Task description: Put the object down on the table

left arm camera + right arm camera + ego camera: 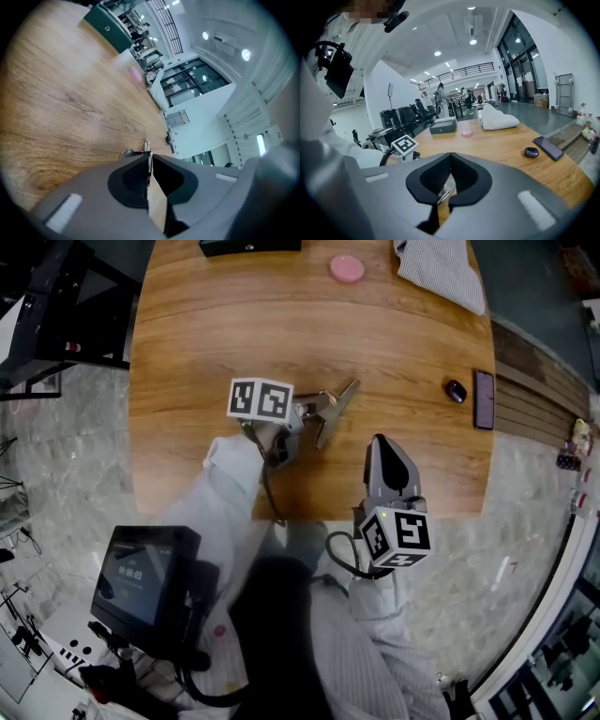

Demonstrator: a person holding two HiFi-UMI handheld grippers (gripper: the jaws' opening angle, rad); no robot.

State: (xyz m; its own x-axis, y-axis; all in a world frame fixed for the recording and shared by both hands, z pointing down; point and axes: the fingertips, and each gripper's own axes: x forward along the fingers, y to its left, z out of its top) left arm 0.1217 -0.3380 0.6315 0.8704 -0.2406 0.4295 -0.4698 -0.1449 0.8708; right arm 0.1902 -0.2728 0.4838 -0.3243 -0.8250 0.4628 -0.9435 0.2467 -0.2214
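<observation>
Over the middle of the brown wooden table [187, 334], one silver elongated metal utensil [334, 409] is being gripped at its near end by the clenched left gripper [305, 414]; contact with the tabletop cannot be confirmed. Its long axis is being held diagonally, with the free end pointing toward the table's far right. Near it, above the table's near edge, the right gripper [379, 441] is being held closed on nothing. Well apart from the utensil, five items are being shown: one dark green box [248, 246], one pink round disc [347, 268], one striped cloth [441, 270], one small dark oval object [456, 390] and one dark flat phone [484, 399].
</observation>
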